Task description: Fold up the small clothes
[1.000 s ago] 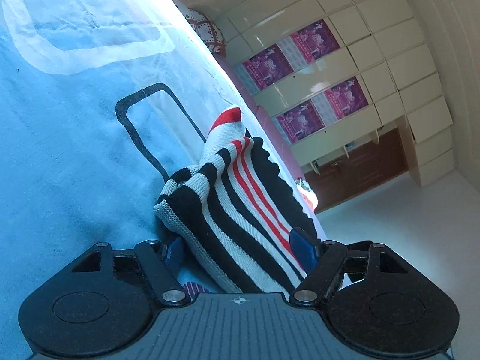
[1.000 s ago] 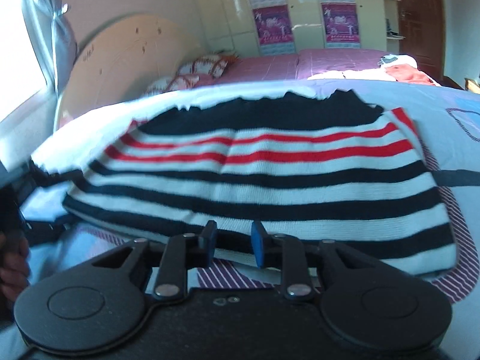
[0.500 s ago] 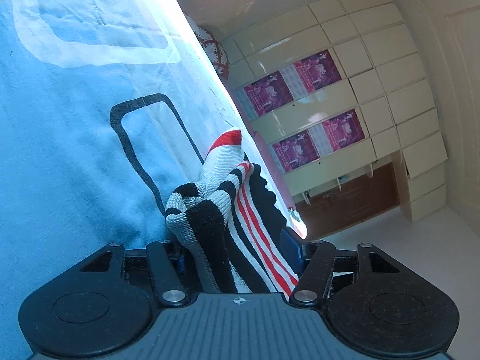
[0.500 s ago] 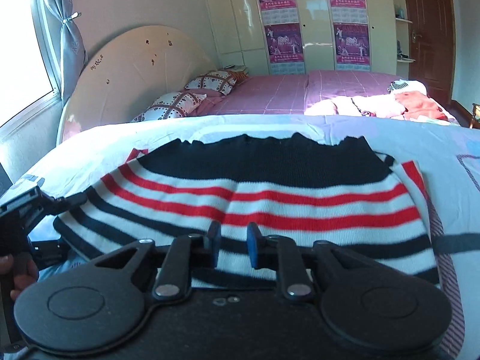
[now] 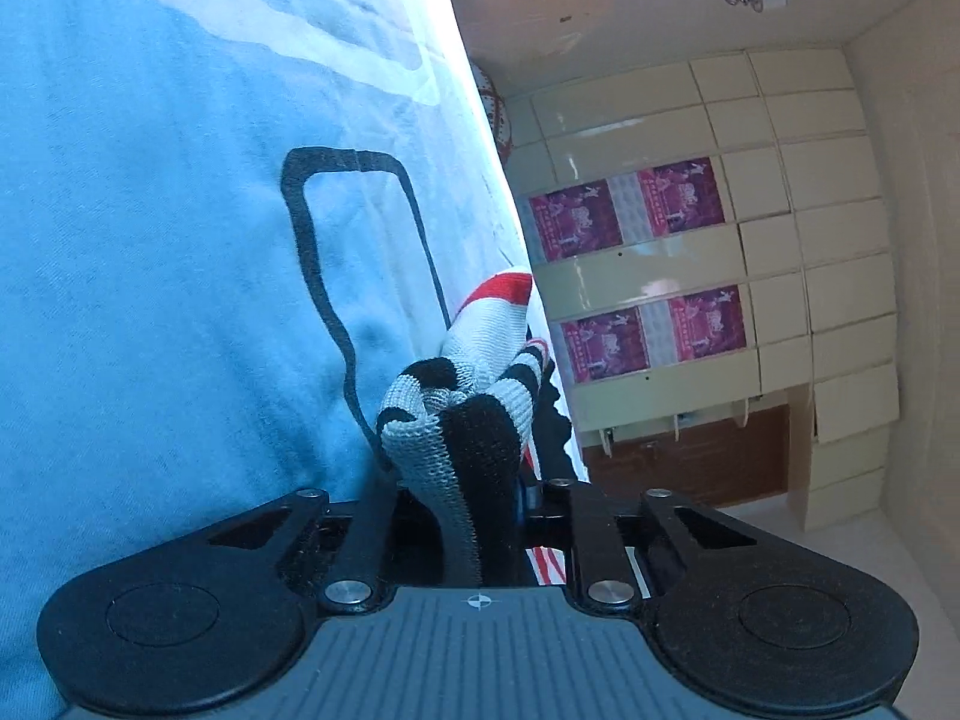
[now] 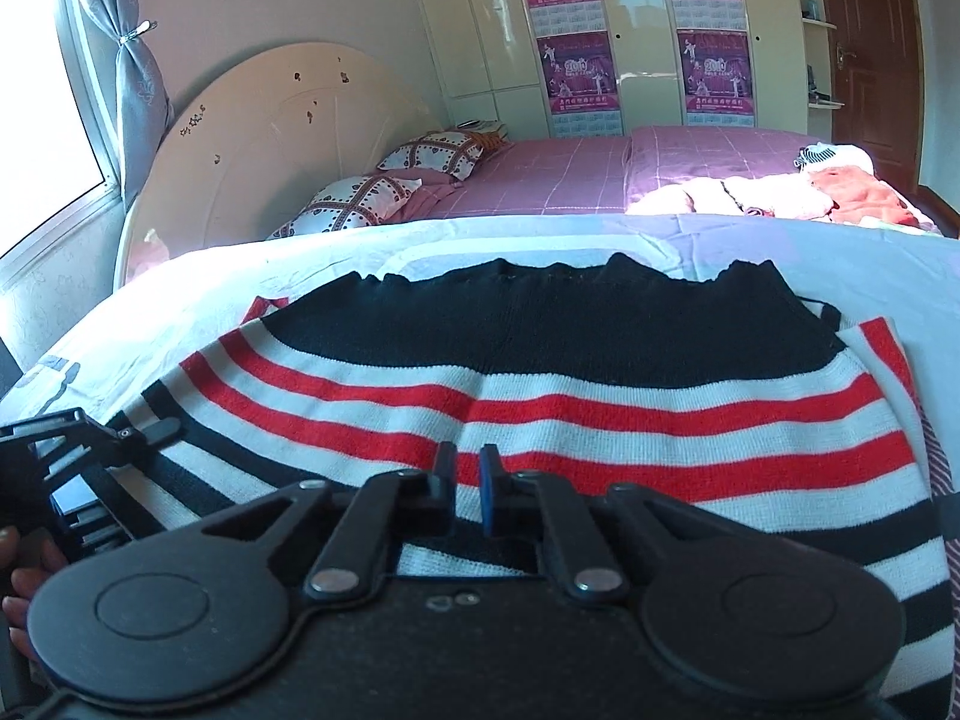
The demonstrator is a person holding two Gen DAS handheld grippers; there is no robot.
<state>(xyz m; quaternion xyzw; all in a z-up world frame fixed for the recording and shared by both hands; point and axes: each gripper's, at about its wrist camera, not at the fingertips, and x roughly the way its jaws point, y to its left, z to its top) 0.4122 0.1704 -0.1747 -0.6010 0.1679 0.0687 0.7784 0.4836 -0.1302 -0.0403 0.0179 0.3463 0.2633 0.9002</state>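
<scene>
A knitted sweater (image 6: 600, 360) with black, white and red stripes lies spread on a light blue sheet (image 6: 300, 264). My right gripper (image 6: 467, 474) sits over its near part. Its jaws are closing to a narrow gap, and a crease of the knit runs up from between them. In the left wrist view a bunched edge of the sweater (image 5: 480, 336) stands between the jaws of my left gripper (image 5: 462, 480). Those jaws are closing and squeeze the fabric, which hides the pads. The right wrist view shows the left gripper (image 6: 90, 450) at the sweater's left edge, held by a hand (image 6: 24, 570).
The blue sheet (image 5: 150, 300) bears black and white outlines. Behind it is a bed with a pink cover (image 6: 570, 180), patterned pillows (image 6: 360, 204), a pile of clothes (image 6: 810, 192) and a round headboard (image 6: 270, 138). A wardrobe with posters (image 6: 600, 30) and a brown door (image 6: 870, 48) line the back wall.
The left jaws have come together on the sweater's edge and gathered it into a bunch. The right gripper has moved further over the sweater and its jaws have narrowed.
</scene>
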